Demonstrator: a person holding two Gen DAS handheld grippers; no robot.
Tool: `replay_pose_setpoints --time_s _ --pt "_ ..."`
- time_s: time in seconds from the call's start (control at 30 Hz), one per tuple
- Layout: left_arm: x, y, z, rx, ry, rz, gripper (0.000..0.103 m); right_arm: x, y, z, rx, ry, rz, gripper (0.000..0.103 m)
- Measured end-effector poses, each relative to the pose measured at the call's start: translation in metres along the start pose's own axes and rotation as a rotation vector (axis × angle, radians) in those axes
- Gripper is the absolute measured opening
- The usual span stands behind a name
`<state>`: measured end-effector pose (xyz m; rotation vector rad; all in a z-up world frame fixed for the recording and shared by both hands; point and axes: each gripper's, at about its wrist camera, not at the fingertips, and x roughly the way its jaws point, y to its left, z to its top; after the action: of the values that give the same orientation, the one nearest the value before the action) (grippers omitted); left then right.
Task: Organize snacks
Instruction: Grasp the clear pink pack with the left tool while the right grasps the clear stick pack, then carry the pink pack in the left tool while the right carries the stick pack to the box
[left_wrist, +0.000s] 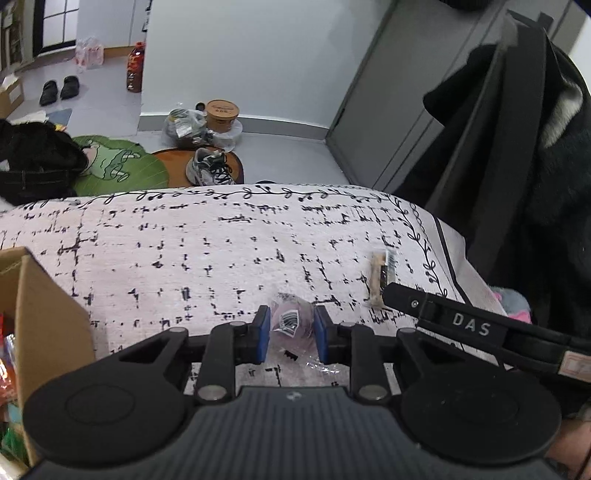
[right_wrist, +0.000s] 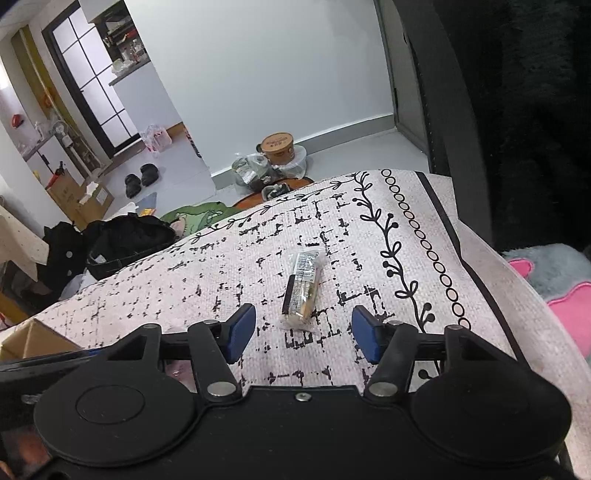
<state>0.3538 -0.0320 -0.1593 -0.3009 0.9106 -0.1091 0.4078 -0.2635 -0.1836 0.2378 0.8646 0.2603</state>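
Observation:
A small pink snack packet (left_wrist: 291, 321) with a barcode lies on the patterned white cloth (left_wrist: 221, 251), and the blue pads of my left gripper (left_wrist: 291, 332) press on its two sides. A clear-wrapped biscuit bar (right_wrist: 303, 291) lies further right on the cloth (right_wrist: 369, 229). Its near end sits between the fingertips of my right gripper (right_wrist: 303, 332), which stands open without touching it. In the left wrist view the same bar (left_wrist: 380, 277) shows just beyond one of the right gripper's fingers (left_wrist: 406, 299). At the left stands an open cardboard box (left_wrist: 40, 306) with colourful packets inside.
The cloth's far edge drops to a floor with a sneaker (left_wrist: 210, 168), plastic bags and a brown paper tub (left_wrist: 221, 114). A dark chair back with a black coat (left_wrist: 517, 147) rises at the right. A pink and grey fluffy cushion (right_wrist: 554, 280) lies beside the cloth's right edge.

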Motion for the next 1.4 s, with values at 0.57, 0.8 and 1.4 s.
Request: replay_pose_setpoints --time_s 0.57,0.8,1.4 --pt "0.007 0.017 -0.002 -0.103 0.095 0.026 0.026 0.022 0.013 -0.002 -0.05 0.037 -0.04 0.018" --pt "0.015 -0.004 -0.01 -0.022 0.068 0.082 0.06 0.007 -0.006 -0.011 -0.001 0.034 -0.007 0.018" --pt "-0.007 -0.033 -0.023 -0.005 0.023 0.193 0.031 -0.039 -0.032 -0.023 0.103 -0.05 0.107 0.018"
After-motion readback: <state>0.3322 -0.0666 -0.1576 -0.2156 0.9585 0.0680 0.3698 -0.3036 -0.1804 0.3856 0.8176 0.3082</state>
